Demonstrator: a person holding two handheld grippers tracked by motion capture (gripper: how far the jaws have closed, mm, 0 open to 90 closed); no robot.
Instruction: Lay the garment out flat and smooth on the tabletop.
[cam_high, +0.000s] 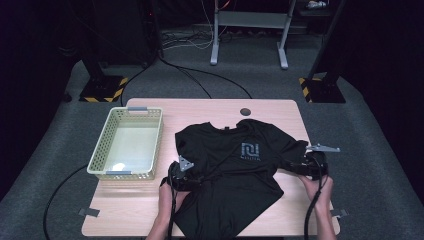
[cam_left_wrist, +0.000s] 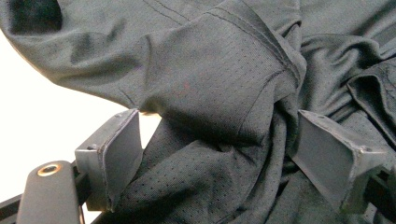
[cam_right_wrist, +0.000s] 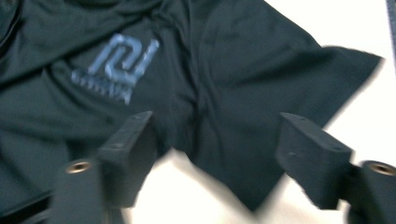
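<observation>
Black shirt (cam_high: 235, 170) lay spread on table (cam_high: 120, 210). Left gripper (cam_left_wrist: 215, 149) jaws clamped a bunched fold; right gripper (cam_right_wrist: 219, 158) jaws stood wide, empty, above sleeve.

Light wooden table (cam_high: 130, 215), black T-shirt (cam_high: 235, 165) spread, cream basket (cam_high: 99, 157) left

The T-shirt (cam_high: 235, 165) lies on the table (cam_high: 200, 107), right of the basket (cam_high: 127, 142). The left gripper (cam_high: 192, 177) sits at its left edge, the right gripper (cam_high: 295, 167) seemingly just above its right sleeve.
</observation>
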